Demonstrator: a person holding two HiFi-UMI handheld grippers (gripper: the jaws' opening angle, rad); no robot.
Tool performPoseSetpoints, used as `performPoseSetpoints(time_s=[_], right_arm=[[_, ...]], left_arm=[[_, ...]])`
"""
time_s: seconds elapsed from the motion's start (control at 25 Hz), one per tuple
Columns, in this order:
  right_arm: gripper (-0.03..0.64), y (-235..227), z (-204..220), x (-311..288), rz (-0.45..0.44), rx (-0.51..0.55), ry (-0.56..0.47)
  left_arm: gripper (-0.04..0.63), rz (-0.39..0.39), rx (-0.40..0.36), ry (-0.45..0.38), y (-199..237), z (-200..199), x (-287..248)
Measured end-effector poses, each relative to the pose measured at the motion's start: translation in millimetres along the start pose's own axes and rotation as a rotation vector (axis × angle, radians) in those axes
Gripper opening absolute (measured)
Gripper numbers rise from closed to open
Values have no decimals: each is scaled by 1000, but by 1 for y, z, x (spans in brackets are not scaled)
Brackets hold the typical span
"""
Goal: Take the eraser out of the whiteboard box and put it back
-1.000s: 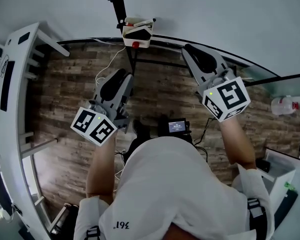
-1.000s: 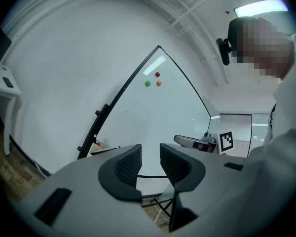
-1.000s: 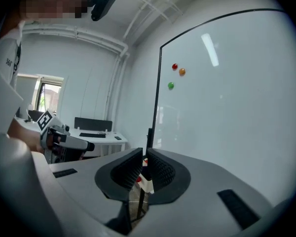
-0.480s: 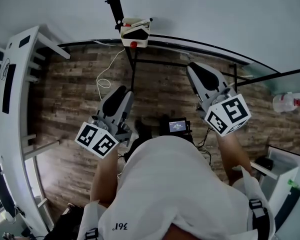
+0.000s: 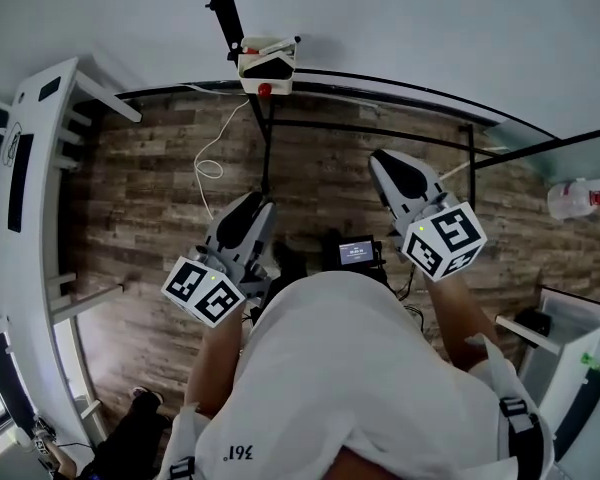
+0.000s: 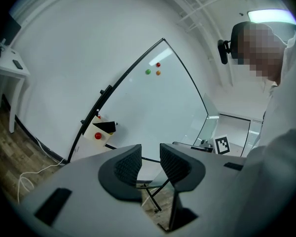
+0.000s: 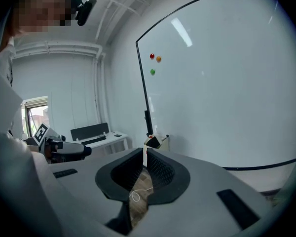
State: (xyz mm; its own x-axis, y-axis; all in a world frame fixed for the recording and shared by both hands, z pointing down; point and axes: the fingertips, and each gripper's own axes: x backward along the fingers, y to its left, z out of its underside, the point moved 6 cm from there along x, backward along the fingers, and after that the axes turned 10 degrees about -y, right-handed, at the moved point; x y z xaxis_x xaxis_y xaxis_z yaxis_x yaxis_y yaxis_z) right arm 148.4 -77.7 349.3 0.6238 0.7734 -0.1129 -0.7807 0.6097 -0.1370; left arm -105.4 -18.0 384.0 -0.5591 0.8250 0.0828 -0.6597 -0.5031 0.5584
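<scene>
I'm looking down at a brown wood-plank floor [image 5: 140, 208] that fills the middle of the head view. A thin white cable [image 5: 210, 163] lies on it in a loose loop, upper left of centre. Just beside that loop, the black metal legs of the whiteboard stand [image 5: 267, 143] rest on the planks. A small black device with a lit screen [image 5: 355, 253] sits on the floor near frame centre. A white desk [image 5: 25, 218] stands along the left edge, and a white plastic bottle [image 5: 578, 199] shows at the right edge. At top centre, the white whiteboard box [image 5: 252, 71] holds a black eraser [image 5: 272, 65].
</scene>
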Motion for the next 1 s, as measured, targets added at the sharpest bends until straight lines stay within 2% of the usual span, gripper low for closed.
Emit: performPoseSetpoints(time_s=[0.28,0.56,0.68,0.84,1.0], right_arm=[[41,11,26,-1,-5,8,69],[31,12,34,-2,-6,5,91],[25,12,34,-4,-11,-4,92],[24,10,33,-9,-14,-19,93],[23,6,26,-13,-11,-4,79]], left_arm=[[123,-9,15,45,1,13,7],[113,-34,34,69,4,20,14],[92,-39,41,69,5,19,14],[18,-19,68,69,5,18,11],[9,0,65,70,4,17,6]])
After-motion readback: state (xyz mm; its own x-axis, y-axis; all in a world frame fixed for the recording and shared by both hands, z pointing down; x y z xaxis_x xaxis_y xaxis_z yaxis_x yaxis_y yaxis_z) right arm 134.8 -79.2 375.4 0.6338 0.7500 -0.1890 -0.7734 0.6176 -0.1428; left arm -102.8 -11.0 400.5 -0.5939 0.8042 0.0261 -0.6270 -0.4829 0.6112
